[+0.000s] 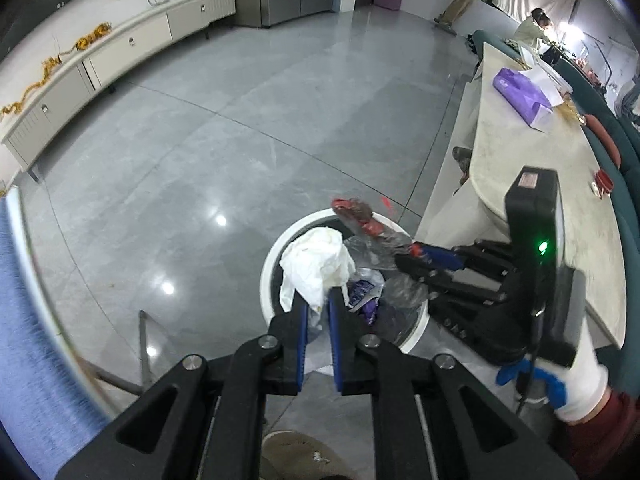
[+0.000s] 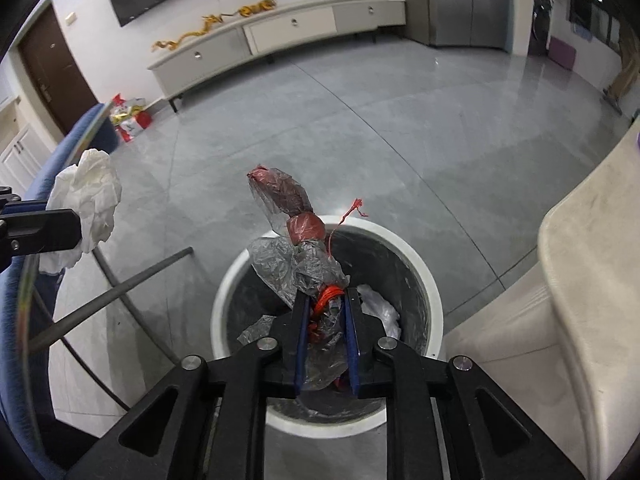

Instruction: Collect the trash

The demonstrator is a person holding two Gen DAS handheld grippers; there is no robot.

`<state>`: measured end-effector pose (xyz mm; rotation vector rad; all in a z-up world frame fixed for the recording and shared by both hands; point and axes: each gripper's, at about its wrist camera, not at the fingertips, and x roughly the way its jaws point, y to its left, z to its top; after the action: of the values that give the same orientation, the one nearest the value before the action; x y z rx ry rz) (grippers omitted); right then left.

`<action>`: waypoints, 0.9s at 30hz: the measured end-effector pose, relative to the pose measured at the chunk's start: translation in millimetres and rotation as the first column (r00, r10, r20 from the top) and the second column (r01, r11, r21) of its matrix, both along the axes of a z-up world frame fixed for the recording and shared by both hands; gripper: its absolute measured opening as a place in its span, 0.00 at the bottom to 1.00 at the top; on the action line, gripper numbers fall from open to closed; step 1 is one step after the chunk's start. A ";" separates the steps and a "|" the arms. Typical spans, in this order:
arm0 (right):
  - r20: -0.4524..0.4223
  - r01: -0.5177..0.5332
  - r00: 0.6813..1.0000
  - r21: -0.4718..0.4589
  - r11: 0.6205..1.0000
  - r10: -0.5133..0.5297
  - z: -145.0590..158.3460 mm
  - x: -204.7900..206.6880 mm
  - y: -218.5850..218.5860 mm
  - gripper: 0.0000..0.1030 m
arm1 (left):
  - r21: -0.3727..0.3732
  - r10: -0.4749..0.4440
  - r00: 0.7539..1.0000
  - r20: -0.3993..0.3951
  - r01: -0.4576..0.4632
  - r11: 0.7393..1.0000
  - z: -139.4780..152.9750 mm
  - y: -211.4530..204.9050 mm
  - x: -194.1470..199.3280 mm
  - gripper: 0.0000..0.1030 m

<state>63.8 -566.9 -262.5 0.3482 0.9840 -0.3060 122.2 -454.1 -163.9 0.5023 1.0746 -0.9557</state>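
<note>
Grey glossy tile floor (image 2: pixel 360 128), long white low cabinet (image 2: pixel 280 36) along the far wall, pale tabletop (image 1: pixel 532 152) on the right with a purple tissue pack (image 1: pixel 520 88) on it. Round white-rimmed trash bin (image 2: pixel 420 264) with a dark inside stands on the floor beside the tabletop, already holding crumpled clear plastic and a purple wrapper (image 1: pixel 364 292). Left tongs (image 1: pixel 319 300) pinch a crumpled white tissue wad (image 1: pixel 316 264), creased and slightly yellowed; the blue pads sit narrowly apart with the tissue's lower edge caught between them, wad hanging over the bin's left rim area. Right tongs (image 2: pixel 325 300) pinch a twisted clear plastic bag (image 2: pixel 304 264) tied with red string (image 2: pixel 328 296); the bag's upper end has dark red lumps inside and sticks up above the bin's far rim, the rest bunched between the pads directly over the bin opening. A white-gloved hand (image 1: pixel 576 384) with blue fingertips holds the right device. Blue chair edge (image 2: pixel 16 320) at the left. People in the far background, blurred.
</note>
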 end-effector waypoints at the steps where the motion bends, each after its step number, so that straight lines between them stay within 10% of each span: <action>1: -0.008 0.008 1.000 0.000 1.000 -0.008 -5.0 0.8 -2.8 0.25 | 0.000 0.004 1.000 -0.015 -0.004 1.000 -4.3 -4.2 1.9 0.15; 7: -0.034 0.028 0.999 -0.013 1.000 -0.028 -17.9 -1.7 -9.7 0.42 | -0.032 0.036 0.997 -0.063 -0.038 0.999 -14.6 -6.5 10.3 0.40; 27: 0.134 -0.091 0.986 -0.051 0.995 0.097 94.5 -28.8 66.5 0.48 | -0.242 0.242 0.964 0.110 -0.210 0.947 119.1 189.1 -0.4 0.46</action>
<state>35.0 -500.4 -168.0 0.2775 0.8547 -0.2147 121.8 -265.0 -44.7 0.2450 0.8628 -0.8153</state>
